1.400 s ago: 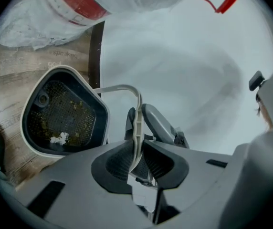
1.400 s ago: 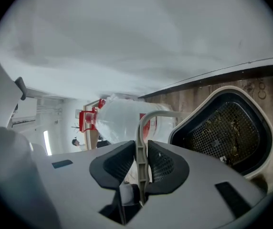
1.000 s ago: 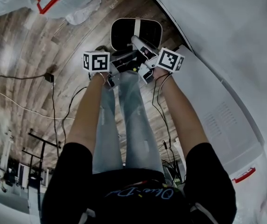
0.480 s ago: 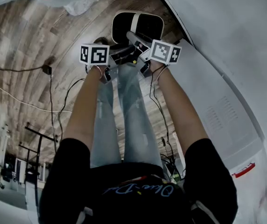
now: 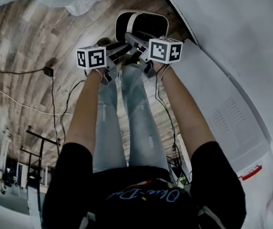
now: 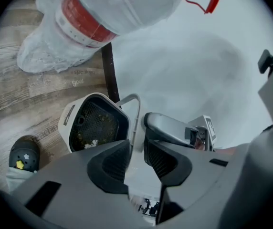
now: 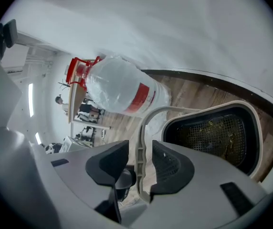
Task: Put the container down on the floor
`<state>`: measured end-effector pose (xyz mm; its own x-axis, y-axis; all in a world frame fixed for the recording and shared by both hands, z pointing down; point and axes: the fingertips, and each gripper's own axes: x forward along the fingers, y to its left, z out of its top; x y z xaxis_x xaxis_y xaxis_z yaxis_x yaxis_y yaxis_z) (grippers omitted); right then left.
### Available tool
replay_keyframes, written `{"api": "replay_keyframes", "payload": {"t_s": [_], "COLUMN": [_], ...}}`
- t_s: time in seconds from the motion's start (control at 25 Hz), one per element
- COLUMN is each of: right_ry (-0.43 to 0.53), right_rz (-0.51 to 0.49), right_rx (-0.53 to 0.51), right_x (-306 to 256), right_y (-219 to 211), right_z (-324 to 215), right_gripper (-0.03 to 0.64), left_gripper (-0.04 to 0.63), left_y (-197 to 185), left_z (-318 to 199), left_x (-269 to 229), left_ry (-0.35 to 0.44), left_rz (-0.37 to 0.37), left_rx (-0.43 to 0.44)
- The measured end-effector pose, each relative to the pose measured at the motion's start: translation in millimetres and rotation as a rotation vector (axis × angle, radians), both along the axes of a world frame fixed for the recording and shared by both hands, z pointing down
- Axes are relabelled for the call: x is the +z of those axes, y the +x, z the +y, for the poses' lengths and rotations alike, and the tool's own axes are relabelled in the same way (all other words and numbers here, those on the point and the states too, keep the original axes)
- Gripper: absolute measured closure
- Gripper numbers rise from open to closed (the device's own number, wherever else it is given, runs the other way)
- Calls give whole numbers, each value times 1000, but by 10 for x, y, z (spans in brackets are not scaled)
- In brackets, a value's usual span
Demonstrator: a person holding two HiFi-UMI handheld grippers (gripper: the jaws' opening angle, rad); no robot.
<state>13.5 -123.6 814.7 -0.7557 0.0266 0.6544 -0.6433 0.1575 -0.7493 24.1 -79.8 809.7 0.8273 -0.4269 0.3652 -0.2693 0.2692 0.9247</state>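
Note:
The container [image 5: 143, 25] is a white tub with a black mesh basket inside, resting on the wooden floor beside a white wall. Its thin white handle [image 6: 135, 116] runs between the jaws of my left gripper [image 6: 136, 154], which are opening, with a gap on each side of it. My right gripper [image 7: 140, 168] straddles the same handle [image 7: 140, 142] from the other side. Its jaws are opening too, and the pads stand just off the bar. In the head view both grippers [image 5: 127, 42] meet over the container's near rim.
A big plastic-wrapped water bottle [image 6: 112, 8] with a red band lies on the floor beyond the container. A white wall or cabinet [image 5: 232, 56] runs along the right. Cables [image 5: 55, 99] trail across the floor on the left. The person's legs [image 5: 127, 123] and a dark shoe [image 6: 24, 154] are close below.
Both grippers' marker cubes have spread apart and the jaws have widened off the handle. The container now sits a little farther up in the head view.

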Motion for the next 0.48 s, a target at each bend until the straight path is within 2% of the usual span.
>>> {"api": "replay_keyframes", "payload": {"t_s": [0.16,0.48], "right_ry": [-2,-8], "right_rz": [-3,0], "right_rx": [0,48], "right_x": [2,13], "right_y": [-52,8], "right_z": [11,-7], "right_gripper": [476,476], "left_gripper": [488,488], "left_y": [-123,-447], "left_z": [36,156], "left_x": [109,408], "left_ry": [-32,-125], "left_rz": [-44,-207], "left_rx": [-40,-54]}}
